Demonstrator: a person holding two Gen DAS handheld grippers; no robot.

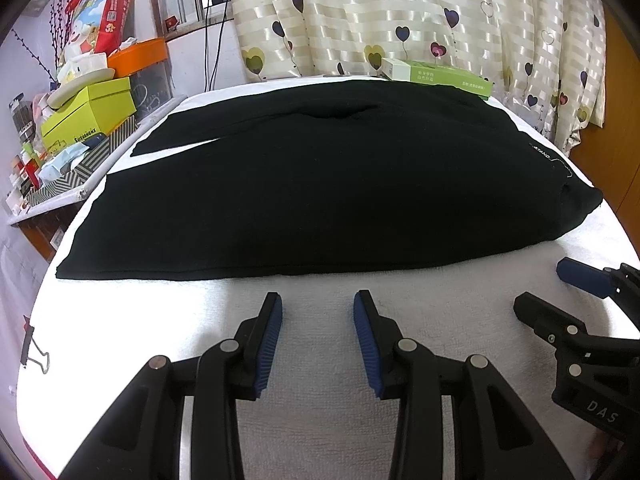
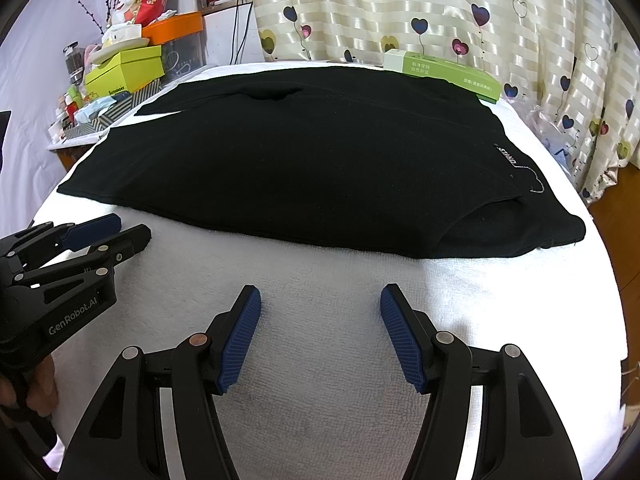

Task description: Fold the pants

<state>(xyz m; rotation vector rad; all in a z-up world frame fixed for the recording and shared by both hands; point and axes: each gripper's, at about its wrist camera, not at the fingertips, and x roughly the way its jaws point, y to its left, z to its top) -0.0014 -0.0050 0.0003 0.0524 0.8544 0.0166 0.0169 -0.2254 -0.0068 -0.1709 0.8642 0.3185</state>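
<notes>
Black pants (image 1: pixel 312 188) (image 2: pixel 304 172) lie flat across a white towel-covered table (image 1: pixel 340 380) (image 2: pixel 332 340), waistband with a small label to the right and the two legs running left. My left gripper (image 1: pixel 318 298) hovers over bare towel just in front of the pants' near edge, open and empty. My right gripper (image 2: pixel 320 294) is also open and empty, short of the near edge toward the waist end. Each gripper shows in the other's view: the right gripper (image 1: pixel 544 284) at the right side, the left gripper (image 2: pixel 132 226) at the left side.
A green and white box (image 1: pixel 436 76) (image 2: pixel 444 72) sits at the far table edge by the heart-print curtain (image 1: pixel 400 12). A cluttered shelf with a yellow-green box (image 1: pixel 92 112) (image 2: pixel 124 70) stands left. A binder clip (image 1: pixel 34 350) grips the towel's left edge.
</notes>
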